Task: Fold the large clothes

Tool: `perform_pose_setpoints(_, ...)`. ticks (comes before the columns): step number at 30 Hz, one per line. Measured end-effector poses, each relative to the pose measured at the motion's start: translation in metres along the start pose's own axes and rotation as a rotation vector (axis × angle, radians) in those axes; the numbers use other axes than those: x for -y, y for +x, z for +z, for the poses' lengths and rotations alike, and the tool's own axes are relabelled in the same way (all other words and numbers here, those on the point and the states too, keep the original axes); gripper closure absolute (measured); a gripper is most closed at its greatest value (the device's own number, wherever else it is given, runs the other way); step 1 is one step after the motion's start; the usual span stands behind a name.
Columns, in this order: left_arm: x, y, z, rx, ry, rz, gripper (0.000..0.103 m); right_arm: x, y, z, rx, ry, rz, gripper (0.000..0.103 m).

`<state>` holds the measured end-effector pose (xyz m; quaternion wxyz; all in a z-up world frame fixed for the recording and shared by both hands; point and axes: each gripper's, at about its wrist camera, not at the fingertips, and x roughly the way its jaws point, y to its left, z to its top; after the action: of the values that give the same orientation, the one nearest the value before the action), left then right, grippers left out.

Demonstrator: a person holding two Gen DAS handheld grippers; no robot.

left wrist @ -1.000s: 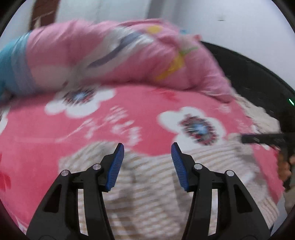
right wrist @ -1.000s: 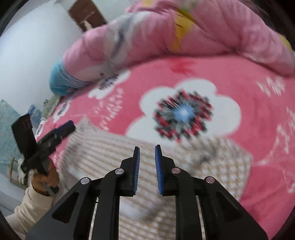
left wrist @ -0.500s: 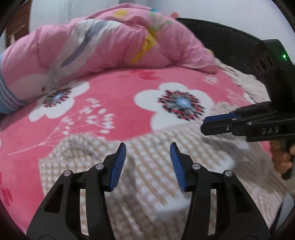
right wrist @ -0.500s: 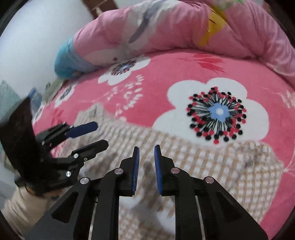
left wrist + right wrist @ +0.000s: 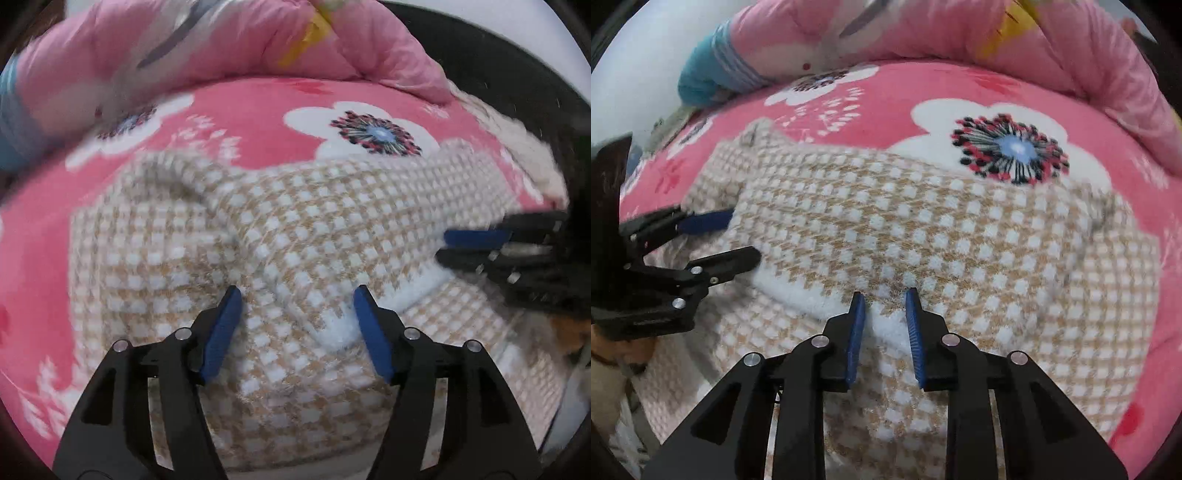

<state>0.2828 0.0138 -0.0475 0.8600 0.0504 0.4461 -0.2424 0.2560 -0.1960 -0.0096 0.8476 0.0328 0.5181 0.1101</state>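
Note:
A beige-and-white checked knit garment lies folded on a pink flowered blanket; a white hem band runs across its near part. My left gripper hovers low over a raised fold of the knit. Its jaws are opening and the fold lies between them with the pads clear of it. My right gripper stands over the white hem, its jaws opening by a narrow gap, the hem's edge below and between them. Each gripper shows in the other's view: the left gripper, the right gripper.
A rolled pink quilt with a blue striped end lies along the far side of the bed. A dark headboard or frame curves at the right. A hand and pale sleeve show at lower left.
Both grippers have come down closer to the checked garment. The left jaws stand wider than before and the right jaws have parted a little.

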Motion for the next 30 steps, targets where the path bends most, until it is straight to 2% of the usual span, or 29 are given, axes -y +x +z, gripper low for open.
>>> perform_pose_setpoints(1, 0.000, -0.007, 0.000, 0.013, -0.016, 0.003, 0.042, 0.000, -0.011, 0.000, 0.001, 0.040, 0.002, 0.080)
perform_pose_setpoints(4, 0.006, -0.051, -0.007, 0.072, -0.038, 0.039, 0.043, -0.006, -0.050, -0.014, 0.036, 0.079, 0.043, 0.070)
perform_pose_setpoints(5, 0.009, -0.062, -0.011, 0.093, -0.029, 0.058, 0.043, -0.009, -0.060, -0.021, 0.056, 0.078, 0.040, 0.061)
perform_pose_setpoints(6, 0.015, -0.081, -0.019, 0.120, -0.015, 0.088, 0.041, -0.015, -0.073, -0.033, 0.078, 0.073, 0.029, 0.049)
perform_pose_setpoints(8, 0.022, -0.104, -0.034, 0.141, -0.012, 0.105, 0.037, -0.029, -0.093, -0.058, 0.099, 0.063, 0.017, 0.040)
perform_pose_setpoints(11, 0.037, -0.131, -0.065, 0.151, -0.032, 0.131, 0.024, -0.044, -0.107, -0.094, 0.107, 0.065, 0.006, 0.029)
perform_pose_setpoints(12, 0.040, -0.134, -0.072, 0.146, -0.036, 0.139, 0.020, -0.048, -0.110, -0.107, 0.106, 0.065, -0.005, 0.028)
perform_pose_setpoints(16, 0.058, -0.126, -0.103, 0.089, -0.069, 0.180, 0.017, -0.057, -0.113, -0.146, 0.098, 0.081, -0.057, 0.026)
perform_pose_setpoints(18, 0.064, -0.112, -0.115, 0.038, -0.085, 0.199, 0.015, -0.057, -0.106, -0.157, 0.089, 0.087, -0.072, 0.022)
perform_pose_setpoints(20, 0.066, -0.092, -0.124, -0.036, -0.103, 0.232, 0.015, -0.055, -0.088, -0.164, 0.050, 0.067, -0.147, 0.021)
perform_pose_setpoints(22, 0.065, -0.086, -0.130, -0.029, -0.138, 0.262, 0.006, -0.055, -0.078, -0.170, 0.043, 0.054, -0.147, 0.016)
perform_pose_setpoints(26, 0.060, -0.088, -0.133, -0.021, -0.192, 0.257, 0.006, -0.048, -0.078, -0.174, 0.051, 0.081, -0.108, 0.006)
perform_pose_setpoints(30, 0.060, -0.091, -0.138, -0.004, -0.219, 0.276, 0.006, -0.044, -0.080, -0.183, 0.077, 0.097, -0.086, 0.006)
